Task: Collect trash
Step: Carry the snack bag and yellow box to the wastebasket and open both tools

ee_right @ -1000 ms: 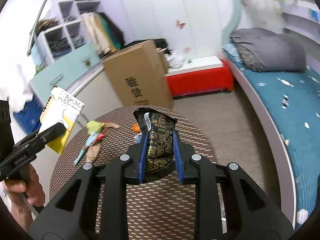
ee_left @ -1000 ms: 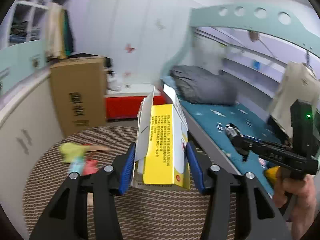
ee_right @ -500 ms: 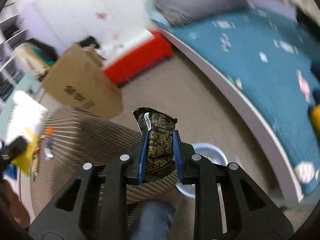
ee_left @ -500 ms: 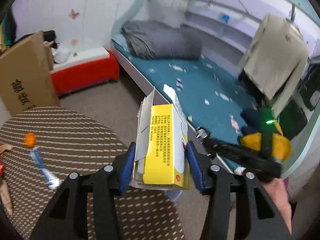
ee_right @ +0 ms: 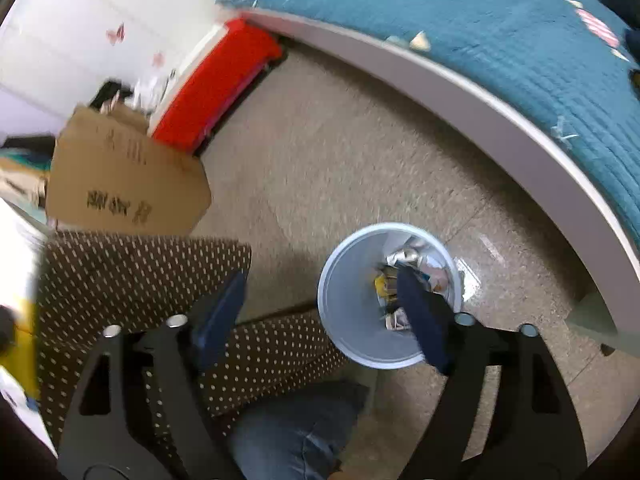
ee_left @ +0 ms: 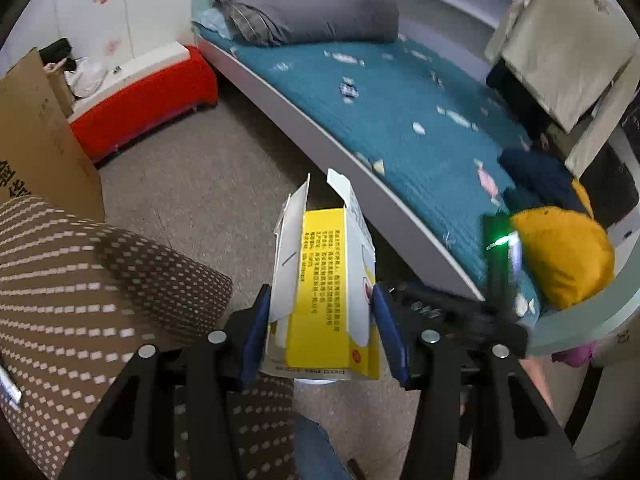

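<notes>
Yellow and white cardboard: the carton [ee_left: 324, 292] sits pinched between the blue pads of the left gripper [ee_left: 322, 330], both pads pressed flat on its side walls. Its long axis runs up the frame, away from the camera along the fingers; the torn-open end with its white flaps points away, toward the bed [ee_left: 400, 120], the closed end nearest the lens. Brown dotted tabletop [ee_left: 100, 292] lies at lower left. Beyond the carton is bare speckled floor [ee_left: 208, 168], then a red bench [ee_left: 140, 100] and a brown cardboard box [ee_left: 36, 128] at the left edge. A grey pillow [ee_left: 308, 12] lies at the head of the bed, a mustard cushion [ee_left: 560, 256] at right. The right gripper's black body [ee_left: 460, 312] crosses just right of the carton, blurred.

Right wrist view: the right gripper [ee_right: 320, 304] stands spread wide, its jaws just having opened, nothing between the pads. It hangs over a white waste bin [ee_right: 344, 304] on the floor; the right finger overlaps the bin's mouth. Inside lies crumpled trash [ee_right: 416, 268], wrappers and paper, too jumbled to sort. The tabletop edge reaches just beside the bin's left rim. A knee in blue denim [ee_right: 296, 428] shows at the bottom, close under the bin. The bed's pale frame curves past at upper right, well apart from the bin.
</notes>
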Demonstrator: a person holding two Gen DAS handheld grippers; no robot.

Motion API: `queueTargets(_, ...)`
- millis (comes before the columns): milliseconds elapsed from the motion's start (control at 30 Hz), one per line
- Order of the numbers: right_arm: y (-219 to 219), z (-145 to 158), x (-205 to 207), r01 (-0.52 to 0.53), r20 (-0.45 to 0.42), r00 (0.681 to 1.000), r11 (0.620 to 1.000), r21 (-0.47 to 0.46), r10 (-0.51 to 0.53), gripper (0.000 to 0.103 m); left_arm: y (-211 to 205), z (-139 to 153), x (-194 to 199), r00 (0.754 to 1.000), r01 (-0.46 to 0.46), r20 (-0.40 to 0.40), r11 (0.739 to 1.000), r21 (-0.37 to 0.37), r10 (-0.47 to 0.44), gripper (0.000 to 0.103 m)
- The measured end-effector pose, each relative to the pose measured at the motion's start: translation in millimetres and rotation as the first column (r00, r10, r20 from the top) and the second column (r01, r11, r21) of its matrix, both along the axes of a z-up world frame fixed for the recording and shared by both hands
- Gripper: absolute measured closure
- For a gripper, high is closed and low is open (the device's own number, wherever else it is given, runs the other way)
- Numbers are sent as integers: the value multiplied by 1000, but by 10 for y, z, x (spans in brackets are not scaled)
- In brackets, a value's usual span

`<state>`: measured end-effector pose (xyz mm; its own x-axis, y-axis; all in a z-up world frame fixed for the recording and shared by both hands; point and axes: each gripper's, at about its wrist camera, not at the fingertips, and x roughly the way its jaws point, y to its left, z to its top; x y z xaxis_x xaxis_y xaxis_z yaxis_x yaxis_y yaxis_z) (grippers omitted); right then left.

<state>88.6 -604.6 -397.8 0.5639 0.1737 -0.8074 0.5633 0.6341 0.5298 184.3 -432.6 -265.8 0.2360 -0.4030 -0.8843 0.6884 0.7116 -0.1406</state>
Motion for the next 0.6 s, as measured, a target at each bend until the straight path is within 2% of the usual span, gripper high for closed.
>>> queueTargets(100, -105, 177, -149, 45, 36, 998, 999, -23, -44, 19, -139, -91, 3, 999, 33, -29, 999, 16, -33, 53)
queueTargets(200, -162, 353, -288, 80, 71, 995, 995, -55, -76, 16, -239, -104, 15, 999, 53, -7, 998, 46, -53, 50)
queueTargets(233, -178, 392, -337, 87, 83, 993, 994, -59, -82, 16, -270, -124, 23, 998, 60, -14, 997, 49, -59, 46)
queueTargets(300, -204, 530, -418, 99, 110, 990, 993, -71, -90, 14, -337, -159, 48, 998, 64, -26, 996, 67, -63, 18)
queueTargets(333, -202, 586, -448, 101, 120, 989, 992, -78, -91, 10, -349, -158, 45, 998, 58, -20, 995, 83, -57, 14)
queueTargets(467, -150, 755, -499, 96, 140, 987, 990, -104, -81, 6, -309, -75, 20, 999, 38, 10, 995, 91, -39, 13)
queueTargets(600, -74, 889, -515, 98, 140, 987, 985, -142, -78, 6, -127, 109, -47, 999, 20, 29, 999, 29, -21, 13)
